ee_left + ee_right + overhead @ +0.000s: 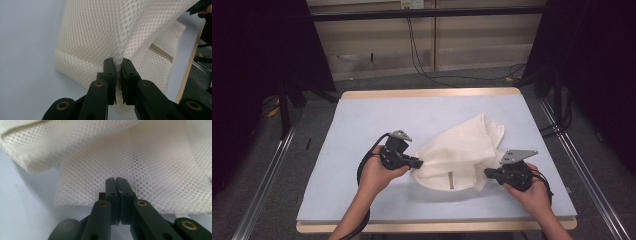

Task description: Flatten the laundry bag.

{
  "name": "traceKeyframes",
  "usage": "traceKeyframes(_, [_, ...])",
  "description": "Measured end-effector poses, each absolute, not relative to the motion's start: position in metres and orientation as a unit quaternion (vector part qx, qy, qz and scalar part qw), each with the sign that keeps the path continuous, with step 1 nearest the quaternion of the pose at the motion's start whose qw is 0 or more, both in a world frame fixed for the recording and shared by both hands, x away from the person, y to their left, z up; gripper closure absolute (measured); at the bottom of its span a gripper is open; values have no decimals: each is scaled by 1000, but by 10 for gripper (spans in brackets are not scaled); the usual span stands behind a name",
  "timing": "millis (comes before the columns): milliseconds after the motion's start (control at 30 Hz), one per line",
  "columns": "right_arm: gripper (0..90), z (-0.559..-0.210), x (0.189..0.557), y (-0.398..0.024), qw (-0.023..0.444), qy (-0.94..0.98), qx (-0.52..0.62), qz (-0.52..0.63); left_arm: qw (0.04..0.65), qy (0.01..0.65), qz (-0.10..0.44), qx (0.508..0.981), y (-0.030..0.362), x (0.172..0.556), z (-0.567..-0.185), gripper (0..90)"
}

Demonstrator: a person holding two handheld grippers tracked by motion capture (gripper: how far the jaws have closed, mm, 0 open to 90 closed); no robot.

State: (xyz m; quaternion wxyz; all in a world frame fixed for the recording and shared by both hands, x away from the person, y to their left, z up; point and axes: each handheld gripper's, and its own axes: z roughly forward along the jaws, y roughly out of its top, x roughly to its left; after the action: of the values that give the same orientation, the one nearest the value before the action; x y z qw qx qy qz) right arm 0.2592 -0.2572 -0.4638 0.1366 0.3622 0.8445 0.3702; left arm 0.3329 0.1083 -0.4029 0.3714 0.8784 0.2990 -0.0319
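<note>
A white mesh bag (462, 150) lies crumpled on the light blue table top (362, 125), right of the middle. My left gripper (418, 162) is at the bag's left edge. In the left gripper view its jaws are shut on a pinched fold of the mesh bag (100, 32), and the left gripper (118, 61) lifts that fold slightly. A beige zipper strip (161, 52) runs along the bag's lower part. My right gripper (487, 173) meets the bag's near right edge. In the right gripper view the right gripper (116, 180) has its jaws pressed together on a thin edge of the mesh bag (150, 170).
The table's wooden edge (432, 226) runs along the front. Black curtains (257, 60) hang on both sides, and cables (427, 70) lie on the floor behind the table. Bare blue surface lies left of the bag and behind it.
</note>
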Motion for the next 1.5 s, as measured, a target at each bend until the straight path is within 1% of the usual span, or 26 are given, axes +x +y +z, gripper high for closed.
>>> traceKeyframes(67, [888,-464,259,-257,137,846,360,369,379,305,-36,873,110,335,-403,840])
traceKeyframes(200, [889,-465,260,-257,132,846,361,370,387,329,-45,860,120,350,-399,842])
traceKeyframes(533, [888,-465,260,-258,130,844,360,375,403,371,-43,835,142,373,-393,838])
traceKeyframes(600, [888,-465,260,-258,129,844,361,375,401,386,-38,830,146,379,-392,838])
traceKeyframes(800, [886,-464,261,-258,131,843,363,376,399,405,-36,822,151,393,-393,839])
traceKeyframes(833, [885,-464,261,-258,130,842,363,377,396,413,-38,819,154,400,-393,839])
traceKeyframes(1133, [864,-464,262,-262,124,839,363,387,373,437,-31,818,159,429,-396,832])
traceKeyframes(1200, [860,-464,262,-262,122,839,364,387,370,441,-41,816,160,432,-397,833])
traceKeyframes(1267, [859,-465,262,-263,122,837,364,389,370,450,-39,812,162,436,-398,833])
traceKeyframes(1433, [842,-463,263,-266,124,834,368,392,382,460,-14,801,167,443,-399,798])
traceKeyframes(1467, [826,-462,263,-269,124,831,372,395,383,460,-8,801,168,444,-399,725])
traceKeyframes(1500, [826,-462,263,-269,124,831,372,395,387,464,3,797,169,444,-398,725])
